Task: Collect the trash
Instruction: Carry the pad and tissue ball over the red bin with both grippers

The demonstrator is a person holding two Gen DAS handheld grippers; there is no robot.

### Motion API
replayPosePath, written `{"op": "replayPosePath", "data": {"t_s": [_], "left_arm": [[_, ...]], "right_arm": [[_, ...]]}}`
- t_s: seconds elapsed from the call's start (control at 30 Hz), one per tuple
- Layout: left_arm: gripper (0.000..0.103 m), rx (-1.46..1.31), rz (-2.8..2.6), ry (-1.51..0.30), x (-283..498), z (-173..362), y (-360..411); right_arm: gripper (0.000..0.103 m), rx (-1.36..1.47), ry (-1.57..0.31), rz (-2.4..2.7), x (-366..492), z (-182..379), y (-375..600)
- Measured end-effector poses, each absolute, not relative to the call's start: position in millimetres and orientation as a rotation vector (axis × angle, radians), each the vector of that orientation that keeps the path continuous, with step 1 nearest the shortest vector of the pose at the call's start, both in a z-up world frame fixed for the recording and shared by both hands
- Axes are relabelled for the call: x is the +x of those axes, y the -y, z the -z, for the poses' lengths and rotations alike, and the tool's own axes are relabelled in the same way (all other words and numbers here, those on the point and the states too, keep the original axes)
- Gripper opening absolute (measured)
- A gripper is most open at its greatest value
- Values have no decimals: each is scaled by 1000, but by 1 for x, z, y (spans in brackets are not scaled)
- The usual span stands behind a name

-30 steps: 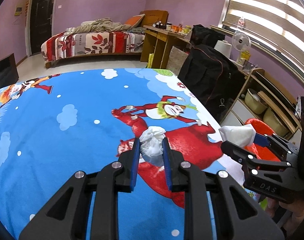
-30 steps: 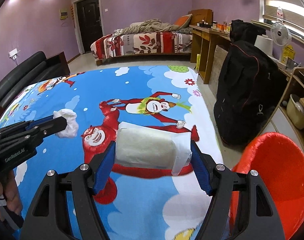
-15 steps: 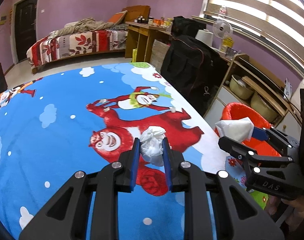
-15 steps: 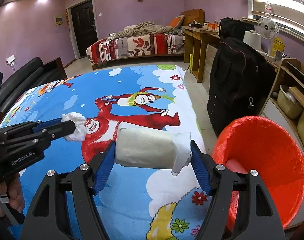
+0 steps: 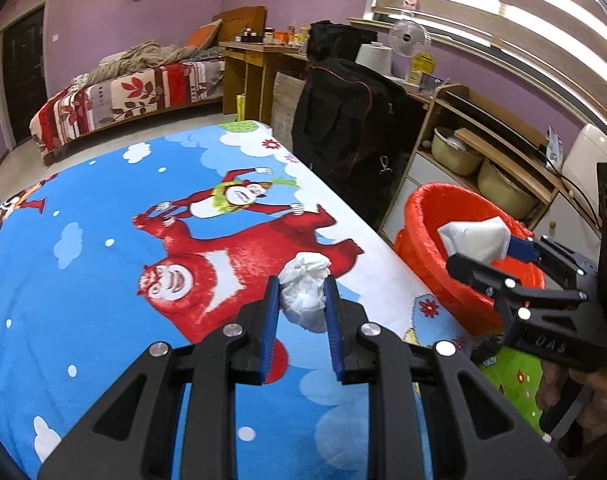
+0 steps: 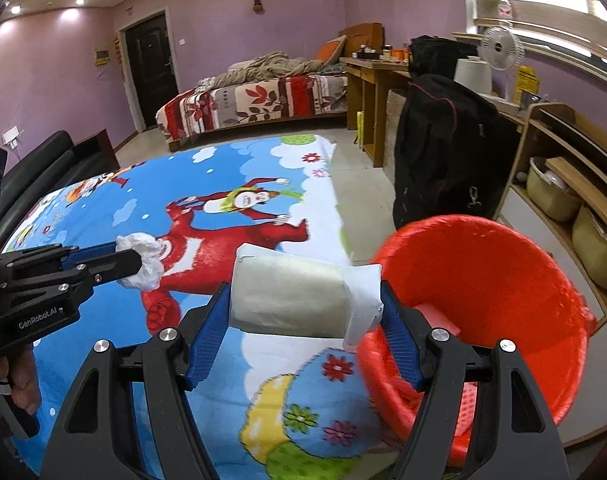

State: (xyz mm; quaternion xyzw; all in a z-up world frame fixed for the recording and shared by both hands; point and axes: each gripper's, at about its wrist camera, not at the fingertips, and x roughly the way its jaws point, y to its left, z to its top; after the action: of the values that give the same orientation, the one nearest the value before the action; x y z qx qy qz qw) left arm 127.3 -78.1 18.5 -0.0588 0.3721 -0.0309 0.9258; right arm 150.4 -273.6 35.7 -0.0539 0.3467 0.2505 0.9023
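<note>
Trash in both grippers, headed for the bin.

From the left wrist, the left gripper [image 5: 302, 300] is clenched on a crumpled tissue [image 5: 305, 292] above the cartoon bedspread [image 5: 83, 260]. From the right wrist, the right gripper [image 6: 305, 312] clamps a white packet [image 6: 291, 296] endwise beside the red bin [image 6: 483, 280], seemingly ready to drop it in.

The left gripper [image 5: 302, 306], black-framed with blue pads, is tilted downward and clamped tight on a crumpled white tissue wad [image 5: 304, 295]. The right gripper [image 6: 304, 310], same build, slopes down too, its jaws set wide and pressing both ends of a white wrapped tissue packet [image 6: 299, 298]. A hand [image 6: 17, 380] grips the left handle.
</note>
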Motion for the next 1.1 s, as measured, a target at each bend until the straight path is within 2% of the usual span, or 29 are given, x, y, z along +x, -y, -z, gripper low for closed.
{"op": "replayPosePath", "data": {"t_s": [1.1], "left_arm": [[22,-33,287,-750,159,-50,170]], "right_arm": [[68,-73,-676,-236,164,-52,414]]}}
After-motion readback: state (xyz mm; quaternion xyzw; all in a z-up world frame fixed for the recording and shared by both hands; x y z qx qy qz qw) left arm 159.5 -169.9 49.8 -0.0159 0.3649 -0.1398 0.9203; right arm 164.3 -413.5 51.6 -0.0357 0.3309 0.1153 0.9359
